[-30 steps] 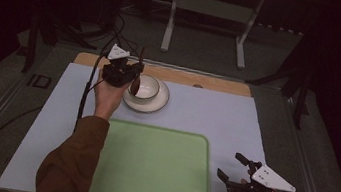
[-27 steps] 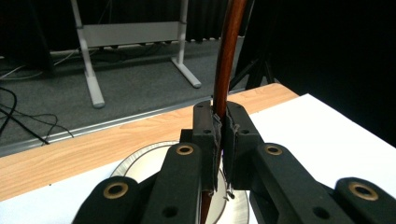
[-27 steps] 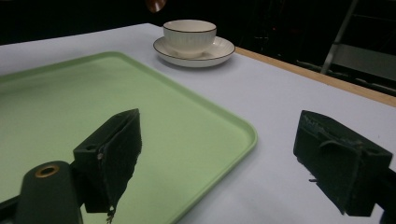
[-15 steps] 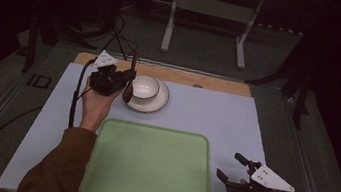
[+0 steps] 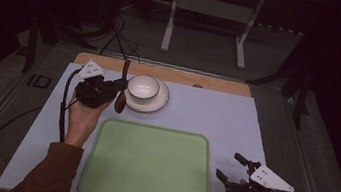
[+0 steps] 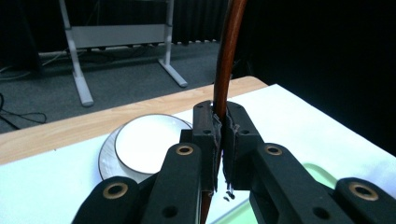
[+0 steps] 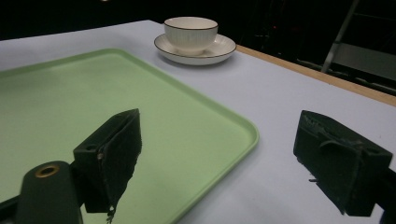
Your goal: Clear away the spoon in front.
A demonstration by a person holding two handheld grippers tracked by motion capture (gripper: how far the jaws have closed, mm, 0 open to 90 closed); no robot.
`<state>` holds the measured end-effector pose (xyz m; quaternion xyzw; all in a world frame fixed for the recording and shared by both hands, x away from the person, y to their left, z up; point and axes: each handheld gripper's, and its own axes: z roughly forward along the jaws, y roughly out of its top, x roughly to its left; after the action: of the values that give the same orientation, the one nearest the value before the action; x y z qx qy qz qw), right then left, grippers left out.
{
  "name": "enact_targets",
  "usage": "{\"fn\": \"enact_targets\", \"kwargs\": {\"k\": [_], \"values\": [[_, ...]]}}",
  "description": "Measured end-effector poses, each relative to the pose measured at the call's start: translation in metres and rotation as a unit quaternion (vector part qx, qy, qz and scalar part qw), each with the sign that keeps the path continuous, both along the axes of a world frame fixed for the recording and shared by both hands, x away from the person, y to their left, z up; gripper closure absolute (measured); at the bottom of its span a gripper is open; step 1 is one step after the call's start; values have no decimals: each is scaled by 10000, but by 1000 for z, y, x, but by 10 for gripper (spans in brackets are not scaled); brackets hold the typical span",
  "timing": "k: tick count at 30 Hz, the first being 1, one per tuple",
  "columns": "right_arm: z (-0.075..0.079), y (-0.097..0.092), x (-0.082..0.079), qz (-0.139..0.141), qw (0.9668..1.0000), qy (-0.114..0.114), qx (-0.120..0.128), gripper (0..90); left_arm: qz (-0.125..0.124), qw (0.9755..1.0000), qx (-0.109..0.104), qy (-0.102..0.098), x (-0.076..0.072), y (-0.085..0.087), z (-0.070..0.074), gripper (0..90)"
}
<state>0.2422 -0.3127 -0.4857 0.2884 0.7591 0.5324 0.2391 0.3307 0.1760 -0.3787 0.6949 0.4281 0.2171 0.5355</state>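
Observation:
My left gripper (image 5: 118,86) is shut on a brown wooden spoon (image 5: 121,100), which stands nearly upright just left of the white bowl (image 5: 143,86) on its saucer (image 5: 159,101). In the left gripper view the pads clamp the spoon's handle (image 6: 227,51), with the bowl (image 6: 144,144) behind and to the left. A green tray (image 5: 148,166) lies at the front middle of the table. My right gripper (image 5: 231,168) rests open by the tray's right side, with nothing between its fingers. Its own view shows the open right gripper (image 7: 224,144), the tray (image 7: 70,102) and the bowl (image 7: 190,30) farther off.
A pale mat (image 5: 216,117) covers the table, with a wooden strip (image 5: 211,81) along its far edge. Beyond the table stand a metal frame (image 5: 206,5) and cables (image 5: 116,33) on the floor.
My left gripper has carried the spoon from over the bowl to the left and nearer the person. The right gripper has stayed in place.

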Motion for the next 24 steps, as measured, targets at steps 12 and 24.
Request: {"fn": "enact_targets", "kwargs": {"k": [12, 24], "values": [[0, 1, 0, 5, 10000, -5, -15, 149, -61, 9997, -96, 214, -28, 7, -16, 849], [0, 1, -1, 10, 10000, 0, -16, 149, -88, 9987, -154, 467, -50, 9, -36, 849]]}}
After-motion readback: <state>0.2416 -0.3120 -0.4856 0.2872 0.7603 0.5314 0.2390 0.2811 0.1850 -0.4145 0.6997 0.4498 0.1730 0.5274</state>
